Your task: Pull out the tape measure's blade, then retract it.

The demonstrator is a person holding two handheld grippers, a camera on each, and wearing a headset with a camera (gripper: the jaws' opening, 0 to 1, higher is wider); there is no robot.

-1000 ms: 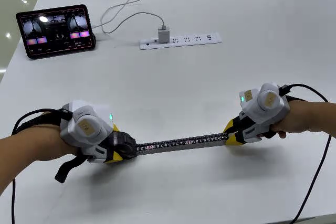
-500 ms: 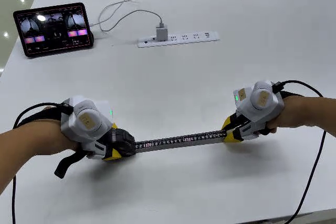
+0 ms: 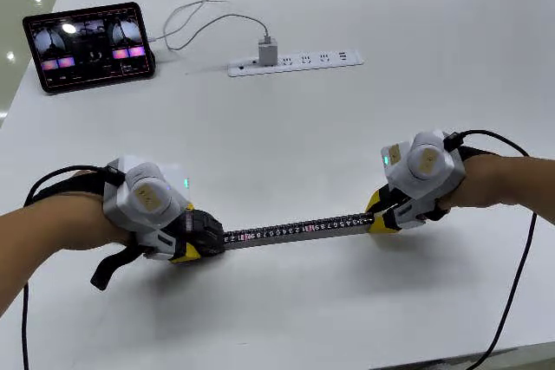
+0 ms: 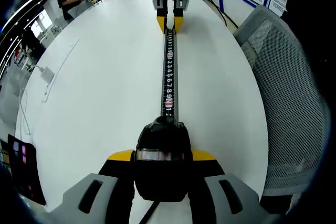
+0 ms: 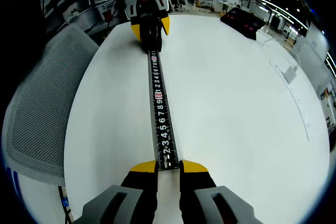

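Although the whole head view is shifted a little against the frames of a second ago, which is put down to the headset, the span of blade [image 3: 299, 231] drawn between the two grippers is found scarcely altered, so the pull appears to be halted rather than carried further. At 8 o'clock in that view the left gripper [image 3: 192, 233] is seen clamped on the tape measure [image 3: 208, 235], and at 4 o'clock the right gripper [image 3: 378, 214] is closed on the blade's free end; whether the blade is laid on the white table [image 3: 303, 127] or held just above it cannot be told. In the left gripper view the black case [image 4: 161, 156] is gripped at 6 o'clock between the yellow-tipped jaws, and the blade [image 4: 169, 77] is run straight to the right gripper [image 4: 169, 22] at 12 o'clock. In the right gripper view the blade's end is pinched at 6 o'clock between nearly shut jaws, and the numbered blade [image 5: 159, 103] is led to the left gripper [image 5: 148, 27] at 12 o'clock. The extension is judged done or nearly so, and retraction is taken as the step left, for which the end is best eased back towards the case, not let snap.
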